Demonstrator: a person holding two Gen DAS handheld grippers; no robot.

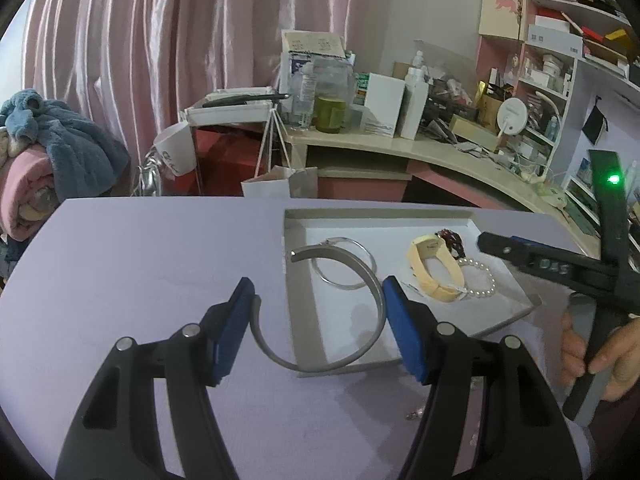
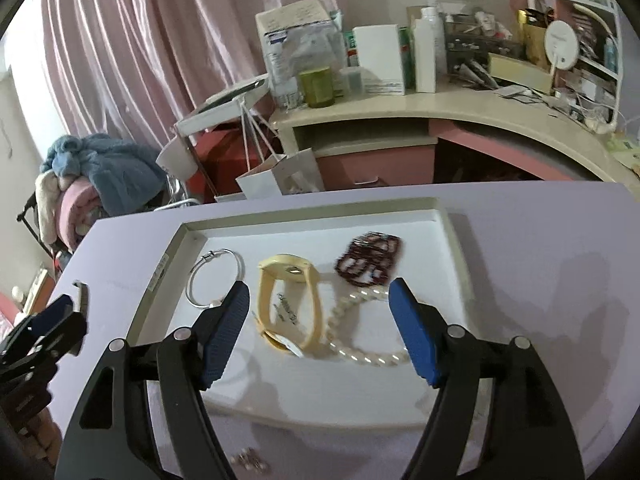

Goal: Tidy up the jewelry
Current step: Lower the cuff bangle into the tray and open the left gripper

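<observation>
A shallow white tray point(image 1: 500, 312) point(image 2: 436, 236) lies on the lilac table. In it are a thin silver hoop bangle point(image 1: 345, 263) point(image 2: 216, 276), a cream watch-style band point(image 1: 434, 274) point(image 2: 290, 300), a pearl bracelet point(image 1: 486, 280) point(image 2: 368, 354) and a dark red beaded piece point(image 1: 450, 240) point(image 2: 370, 260). My left gripper point(image 1: 318, 328) holds a grey open cuff bangle point(image 1: 360, 276) between its blue pads, hovering over the tray's left edge. My right gripper point(image 2: 320, 328) is open and empty above the tray's contents; it also shows in the left wrist view point(image 1: 516, 250).
Small earrings point(image 2: 250, 460) point(image 1: 414, 414) lie on the table in front of the tray. Behind the table stand a cluttered desk point(image 1: 400, 144), a paper bag point(image 1: 280, 184), shelves point(image 1: 560, 60) and a pile of blankets point(image 1: 48, 160).
</observation>
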